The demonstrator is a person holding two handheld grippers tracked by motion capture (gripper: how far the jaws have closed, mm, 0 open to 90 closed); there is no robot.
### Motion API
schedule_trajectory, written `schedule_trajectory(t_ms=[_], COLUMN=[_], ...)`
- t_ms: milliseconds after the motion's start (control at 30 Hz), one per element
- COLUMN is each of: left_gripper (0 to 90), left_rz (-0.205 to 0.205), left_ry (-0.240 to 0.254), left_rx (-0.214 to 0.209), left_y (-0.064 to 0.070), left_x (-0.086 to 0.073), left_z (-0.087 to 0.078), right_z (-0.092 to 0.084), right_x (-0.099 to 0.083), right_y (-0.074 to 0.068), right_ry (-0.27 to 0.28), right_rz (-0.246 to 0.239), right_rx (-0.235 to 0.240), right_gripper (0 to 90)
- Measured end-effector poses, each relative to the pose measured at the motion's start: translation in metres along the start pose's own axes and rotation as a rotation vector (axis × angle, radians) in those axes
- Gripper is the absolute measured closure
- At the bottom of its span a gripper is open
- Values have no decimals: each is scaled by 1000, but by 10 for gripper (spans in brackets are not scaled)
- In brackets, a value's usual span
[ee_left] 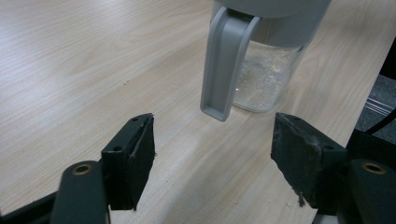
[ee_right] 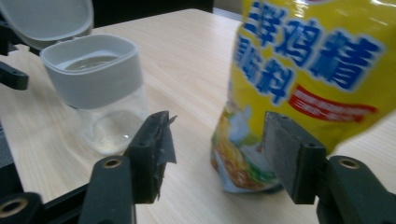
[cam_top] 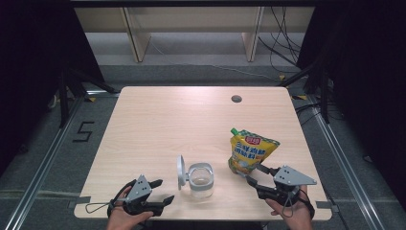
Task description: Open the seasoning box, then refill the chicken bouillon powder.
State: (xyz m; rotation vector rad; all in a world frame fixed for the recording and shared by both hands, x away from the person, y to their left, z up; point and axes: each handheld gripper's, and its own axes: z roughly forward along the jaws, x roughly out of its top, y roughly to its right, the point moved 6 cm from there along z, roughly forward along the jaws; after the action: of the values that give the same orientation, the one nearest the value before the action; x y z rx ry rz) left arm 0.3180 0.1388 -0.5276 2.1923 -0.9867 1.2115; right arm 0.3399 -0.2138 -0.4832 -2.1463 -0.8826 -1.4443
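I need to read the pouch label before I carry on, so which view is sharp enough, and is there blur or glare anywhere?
Right gripper view: the yellow pouch is close, its print soft but large, and the clear jar is slightly blurred. Left gripper view: the jar's glass is hazy, the table grain sharp, with mild sheen. High view: even light, dark surroundings, pouch print too small to read.

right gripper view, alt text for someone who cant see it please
A yellow seasoning pouch stands on a pale wooden table, just beyond the open right claw. To its left sits a clear jar with a grey rim, lid flipped open.
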Motion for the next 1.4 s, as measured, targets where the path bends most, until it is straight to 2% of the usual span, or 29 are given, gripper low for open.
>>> schedule_trajectory(t_ms=[100, 133, 167, 200, 233, 267, 300, 333, 367, 400, 467, 500, 533, 567, 633, 667, 700, 733, 767, 800, 933, 967, 1033, 1133, 1233, 1300, 1333, 1367, 1400], left_gripper=[295, 295, 295, 294, 294, 294, 294, 293, 293, 293, 293, 293, 293, 293, 293, 293, 293, 293, 293, 293, 293, 293, 293, 294, 293, 294, 294, 294, 294], left_rz=[-10, -8, -8, -8, -15, -15, -7, -31, -35, -8, -9, -32, -27, -1, -6, -5, -38, -38, -33, -30, 5, 5, -4, -5, -31, -19, -26, 6, 2], left_ry=[5, 2, 5, 5, -8, -8, -13, 8, 8, 8, 8, 9, 14, -3, 1, -5, 8, 8, 10, 0, -7, -7, -1, -3, -5, -1, -10, -11, -5], left_rx=[-4, -7, -6, -6, -1, -1, -3, -6, -9, -5, -10, -6, -11, 1, -2, -1, -13, -13, -14, -17, -17, -17, -18, -17, -19, -20, -30, -27, -25], left_y=[0, 0, 0, 0, 0, 0, 0, 3, 4, 2, 2, 3, 3, 0, 1, 1, 3, 3, 4, 3, 2, 2, 2, 2, 4, 4, 5, 3, 4], left_x=[0, 1, 1, 1, 0, 0, 0, 1, 1, 1, 1, 1, 1, 0, 1, 0, 0, 0, 1, 0, 0, 0, 1, 0, 0, 0, 0, 0, 1], left_z=[0, -1, -1, -1, -1, -1, -2, 0, 0, -1, -1, 0, 0, -1, -1, -1, 1, 1, 1, 1, 1, 1, 1, 2, 3, 3, 3, 2, 3], right_z=[-4, -6, -10, -10, -12, -14, -14, -15, -17, -17, -17, -16, -15, -13, -12, -10, -8, -8, -7, -1, 4, 5, 7, 9, 13, 15, 16, 16, 20], right_x=[-3, -5, -9, -9, -11, -12, -12, -14, -16, -16, -18, -21, -23, -24, -26, -26, -27, -27, -30, -33, -33, -35, -38, -38, -37, -36, -35, -34, -33], right_y=[4, 10, 10, 10, 17, 18, 18, 25, 27, 30, 30, 32, 32, 35, 37, 41, 40, 40, 40, 44, 47, 50, 50, 51, 53, 55, 58, 57, 61], right_ry=[-9, 11, -23, -23, -13, -17, -17, -4, -19, -13, -20, -31, -33, -31, -30, -14, -21, -21, -44, -54, -52, -61, -85, -73, -71, -50, -42, -47, -34], right_rz=[16, 15, 59, 59, 54, 82, 82, 67, 79, 69, 84, 113, 117, 112, 136, 110, 128, 128, 139, 121, 147, 121, 124, 128, 142, 148, 130, 152, 141], right_rx=[-16, -29, -39, -39, -63, -77, -77, -97, -98, -110, -102, -99, -96, -86, -93, -89, -70, -70, -64, -61, -54, -51, -44, -37, -44, -45, -55, -47, -47], right_gripper=[441, 442, 443, 443, 442, 442, 442, 436, 436, 433, 425, 418, 391, 371, 332, 309, 286, 286, 273, 249, 210, 196, 177, 177, 176, 176, 176, 175, 172])
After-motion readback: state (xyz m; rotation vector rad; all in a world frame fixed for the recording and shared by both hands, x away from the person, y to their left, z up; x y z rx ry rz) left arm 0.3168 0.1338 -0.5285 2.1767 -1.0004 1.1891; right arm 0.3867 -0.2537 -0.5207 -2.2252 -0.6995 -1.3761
